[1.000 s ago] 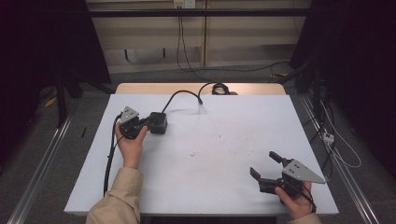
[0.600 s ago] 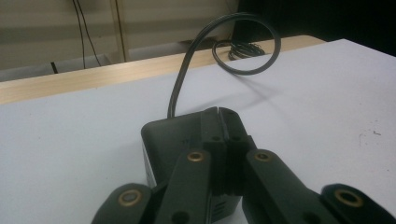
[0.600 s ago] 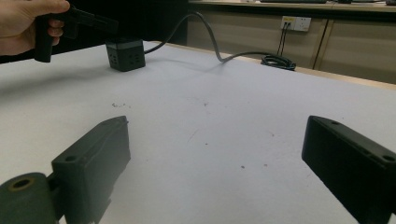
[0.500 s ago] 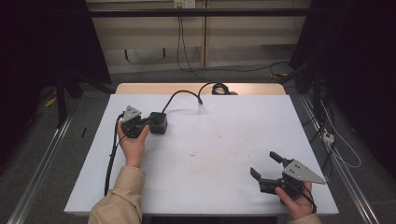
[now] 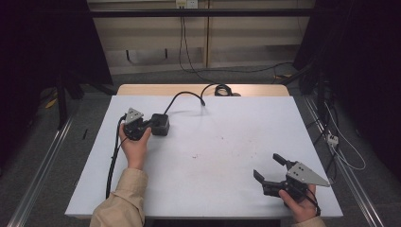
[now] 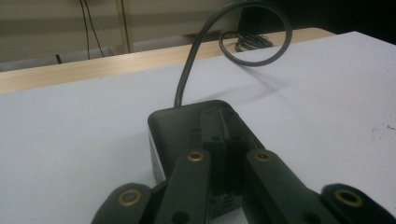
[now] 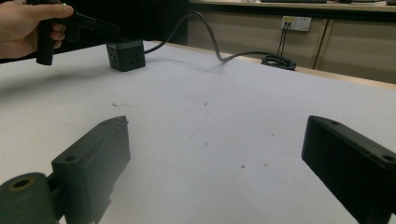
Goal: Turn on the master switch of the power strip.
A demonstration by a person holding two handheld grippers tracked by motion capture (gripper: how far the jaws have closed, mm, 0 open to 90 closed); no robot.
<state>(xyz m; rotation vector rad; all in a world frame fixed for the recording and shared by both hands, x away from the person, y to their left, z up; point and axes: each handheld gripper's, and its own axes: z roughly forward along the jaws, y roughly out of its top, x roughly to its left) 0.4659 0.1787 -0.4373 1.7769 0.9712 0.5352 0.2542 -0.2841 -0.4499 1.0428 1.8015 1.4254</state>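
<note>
A black box-shaped power cube stands on the white table at the back left. Its black cable arches off toward the back edge. My left gripper is held by a hand just left of the cube. In the left gripper view its jaws lie pressed together, flat over the cube's top, with nothing between them. The right gripper view shows the cube far off, under those jaws. My right gripper hovers near the front right corner, jaws wide apart and empty.
The cable ends in a small coil on the wooden strip behind the tabletop. Faint specks mark the table's middle. Wall sockets and cords hang behind. Floor rails run beside the table.
</note>
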